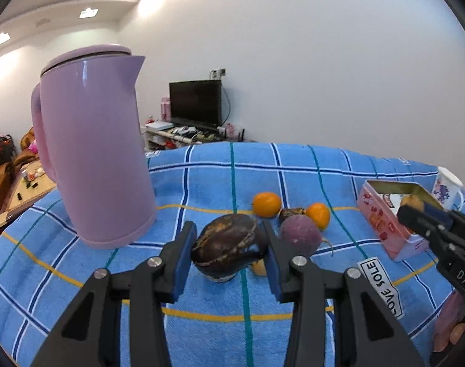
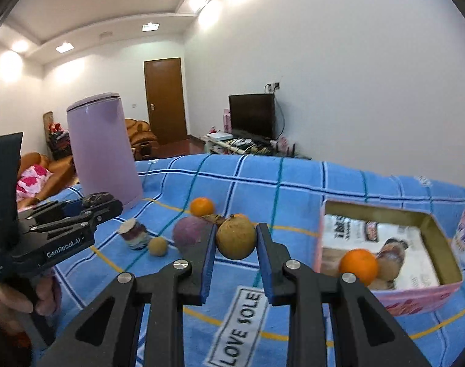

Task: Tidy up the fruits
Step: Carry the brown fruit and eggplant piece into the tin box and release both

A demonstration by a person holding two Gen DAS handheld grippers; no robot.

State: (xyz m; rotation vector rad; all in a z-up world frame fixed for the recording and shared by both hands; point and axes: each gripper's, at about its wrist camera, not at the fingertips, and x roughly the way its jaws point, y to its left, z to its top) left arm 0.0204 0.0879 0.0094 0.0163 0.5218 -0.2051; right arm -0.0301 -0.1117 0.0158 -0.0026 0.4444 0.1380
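Note:
My left gripper [image 1: 229, 247] is shut on a dark wrinkled brown fruit [image 1: 229, 244], held above the blue checked cloth [image 1: 201, 336]. My right gripper [image 2: 236, 244] is shut on a round tan fruit [image 2: 236, 238], held left of the pink tin box [image 2: 385, 298]. The box holds an orange [image 2: 358, 265] and a tan fruit [image 2: 388, 264]. On the cloth lie an orange [image 1: 266, 204], a second orange [image 1: 319, 214], a purple round fruit [image 1: 299, 234], a small dark fruit [image 1: 290, 212], a small yellow fruit [image 2: 157, 246] and a cut purple piece [image 2: 134, 234].
A tall lilac kettle [image 1: 94, 153] stands at the left of the cloth. A white flowered cup [image 1: 448, 188] stands behind the pink box [image 1: 385, 217]. A "LOVE SOLE" label [image 2: 238, 327] lies on the cloth near me. The room with a TV lies beyond the table's far edge.

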